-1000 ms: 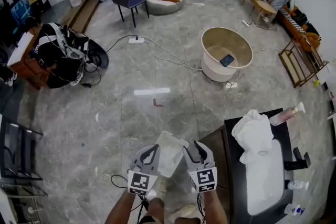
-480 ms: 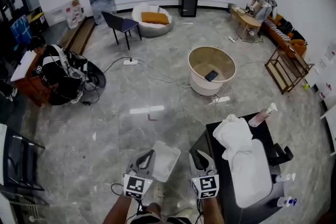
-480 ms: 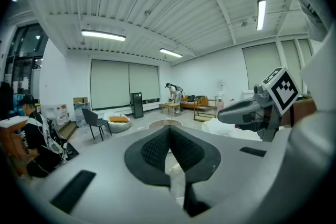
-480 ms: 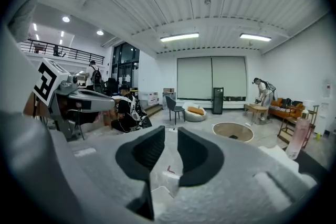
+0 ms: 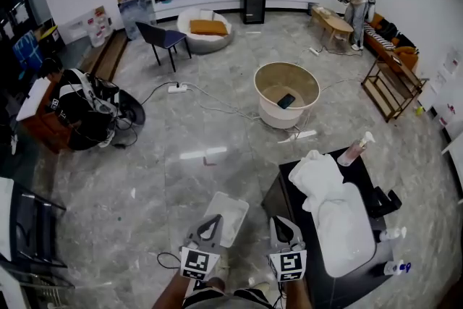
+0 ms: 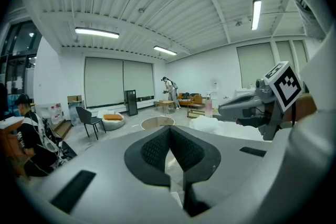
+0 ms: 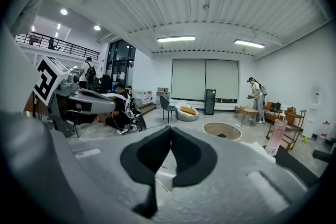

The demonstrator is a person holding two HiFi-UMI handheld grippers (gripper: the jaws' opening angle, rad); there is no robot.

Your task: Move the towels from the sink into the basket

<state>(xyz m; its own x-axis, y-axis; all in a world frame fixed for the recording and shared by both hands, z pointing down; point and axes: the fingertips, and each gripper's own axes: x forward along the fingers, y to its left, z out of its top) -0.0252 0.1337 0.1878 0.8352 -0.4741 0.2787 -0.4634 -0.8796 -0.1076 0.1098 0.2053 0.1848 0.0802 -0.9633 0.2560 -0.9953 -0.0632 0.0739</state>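
L hand-held gripper, R: near-level, side-by-side.

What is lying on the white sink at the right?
A crumpled white towel pile lies over the far end of the sink. The sink's rim beneath it is covered, and whether the pile is one towel or several cannot be told.

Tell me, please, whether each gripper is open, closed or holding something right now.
Left gripper: closed, nothing between its jaws.
Right gripper: closed, nothing between its jaws.
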